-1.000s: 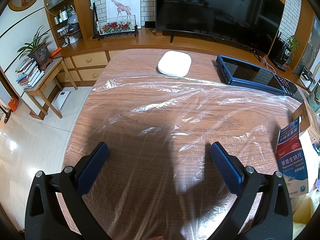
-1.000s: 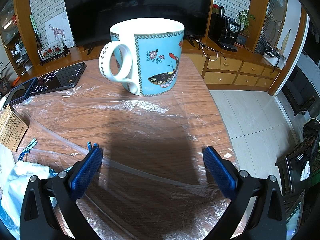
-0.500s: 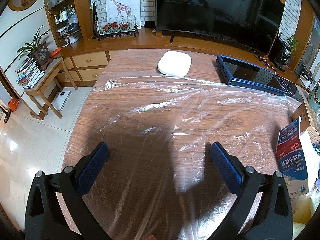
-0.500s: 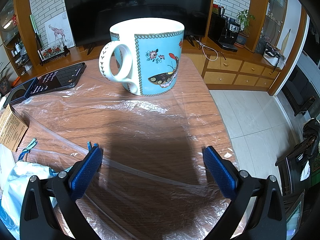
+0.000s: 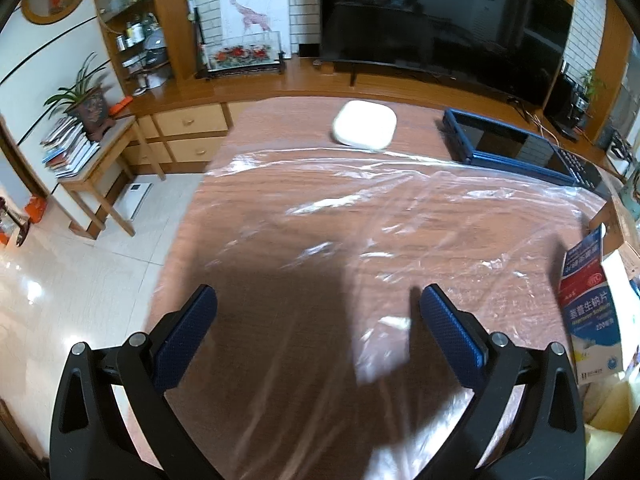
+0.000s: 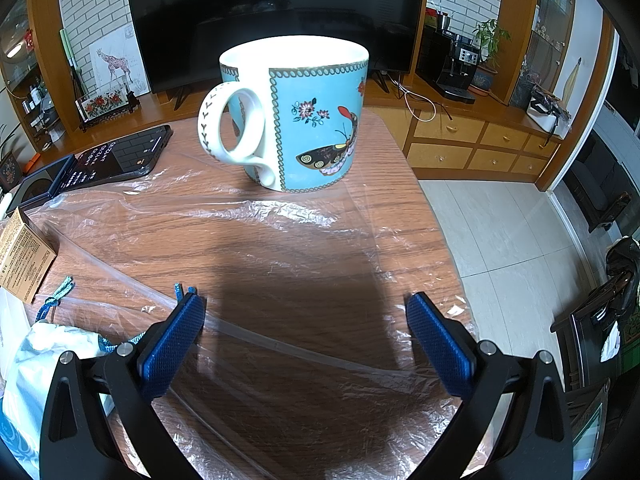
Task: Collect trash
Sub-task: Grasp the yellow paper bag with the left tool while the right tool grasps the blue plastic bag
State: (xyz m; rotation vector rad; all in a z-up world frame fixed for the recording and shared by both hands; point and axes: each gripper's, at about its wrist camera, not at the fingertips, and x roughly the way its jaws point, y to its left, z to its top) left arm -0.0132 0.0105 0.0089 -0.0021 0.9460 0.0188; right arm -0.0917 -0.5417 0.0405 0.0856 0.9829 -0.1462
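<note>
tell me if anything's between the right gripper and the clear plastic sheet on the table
Nothing visible does. The right gripper hangs open just above the plastic sheet. The mug stands farther ahead, at the sheet's far edge.

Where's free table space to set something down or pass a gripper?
Free: the plastic sheet between the white pad and the open left gripper; also between the mug and the open right gripper. Crowded: medicine box, brown carton, white bag.
</note>
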